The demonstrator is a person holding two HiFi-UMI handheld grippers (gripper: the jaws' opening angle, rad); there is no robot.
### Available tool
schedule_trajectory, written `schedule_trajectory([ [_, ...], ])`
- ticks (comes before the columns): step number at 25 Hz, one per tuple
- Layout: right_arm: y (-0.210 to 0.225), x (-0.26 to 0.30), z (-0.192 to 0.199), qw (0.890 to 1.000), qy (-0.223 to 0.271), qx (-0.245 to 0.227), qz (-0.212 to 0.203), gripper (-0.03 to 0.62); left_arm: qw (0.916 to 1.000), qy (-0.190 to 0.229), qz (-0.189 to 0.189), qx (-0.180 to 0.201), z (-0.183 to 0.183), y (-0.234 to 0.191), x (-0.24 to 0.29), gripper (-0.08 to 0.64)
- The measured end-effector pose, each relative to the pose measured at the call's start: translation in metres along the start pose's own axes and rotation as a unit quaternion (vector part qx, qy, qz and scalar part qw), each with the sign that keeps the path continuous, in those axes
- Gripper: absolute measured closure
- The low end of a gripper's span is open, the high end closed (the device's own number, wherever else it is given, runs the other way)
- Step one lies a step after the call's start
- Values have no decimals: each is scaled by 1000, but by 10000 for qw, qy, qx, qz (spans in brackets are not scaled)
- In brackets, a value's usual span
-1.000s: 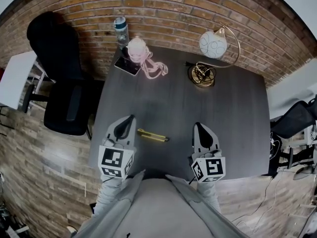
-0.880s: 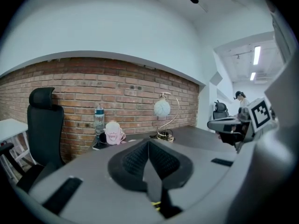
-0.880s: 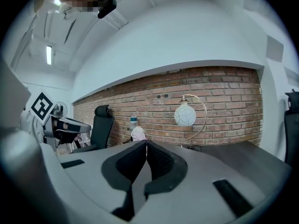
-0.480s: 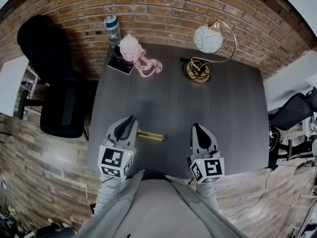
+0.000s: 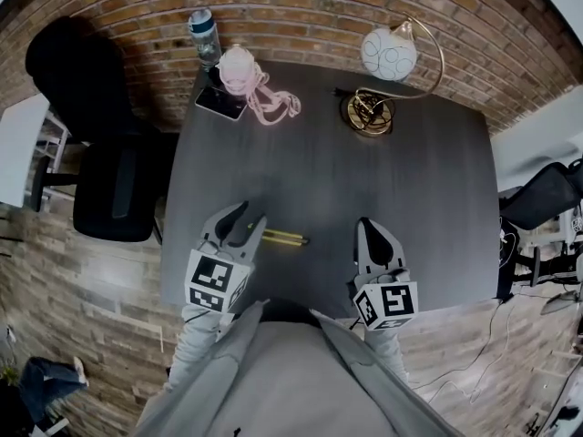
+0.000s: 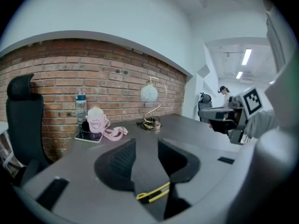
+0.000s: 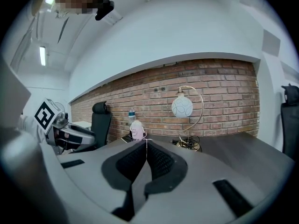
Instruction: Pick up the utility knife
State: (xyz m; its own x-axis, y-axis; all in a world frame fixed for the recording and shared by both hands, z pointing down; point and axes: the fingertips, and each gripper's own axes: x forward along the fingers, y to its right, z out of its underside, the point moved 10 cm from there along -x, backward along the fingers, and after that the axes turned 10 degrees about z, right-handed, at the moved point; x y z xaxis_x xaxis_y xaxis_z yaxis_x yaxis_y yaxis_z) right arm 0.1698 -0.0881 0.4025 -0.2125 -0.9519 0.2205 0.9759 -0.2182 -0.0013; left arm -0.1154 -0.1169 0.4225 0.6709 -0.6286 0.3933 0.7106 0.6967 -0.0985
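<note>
The yellow-and-black utility knife lies flat on the dark table, near its front edge. My left gripper hovers at the knife's left end, and its jaws have just been opening. In the left gripper view the knife shows low between the spread jaws of the left gripper, and the pads do not press on it. My right gripper is to the right of the knife, apart from it and shut on nothing. The right gripper view shows the right gripper with its jaws together.
A globe lamp with a brass base stands at the back right. A pink object with a cord, a phone and a water bottle sit at the back left. A black office chair stands left of the table.
The left gripper's jaws have gone from shut to open and it has dropped toward the knife's left end. The right gripper has stayed put.
</note>
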Motion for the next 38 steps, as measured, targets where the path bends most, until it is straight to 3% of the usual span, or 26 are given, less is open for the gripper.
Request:
schedule_trajectory([
  [5,3,-1,6,9999,-79,54,54,574,9971,-549,455,280,18,2,19,402],
  [11,6,-4,14,9996,-212,104,126,574,9855,-1212,955,711,40,9,41,388],
  [21,9,-9,29,9986,-441,198,195,574,9521,-2112,1884,1159,74,11,72,330],
  [26,8,-11,37,9977,-566,255,261,574,9264,-2541,2245,1636,89,8,87,328],
  [30,9,-12,41,9970,-620,299,345,574,9000,-2880,2550,2048,101,7,100,328],
  [38,16,-17,46,9955,-680,393,529,574,8549,-3276,3156,2496,116,11,120,328],
])
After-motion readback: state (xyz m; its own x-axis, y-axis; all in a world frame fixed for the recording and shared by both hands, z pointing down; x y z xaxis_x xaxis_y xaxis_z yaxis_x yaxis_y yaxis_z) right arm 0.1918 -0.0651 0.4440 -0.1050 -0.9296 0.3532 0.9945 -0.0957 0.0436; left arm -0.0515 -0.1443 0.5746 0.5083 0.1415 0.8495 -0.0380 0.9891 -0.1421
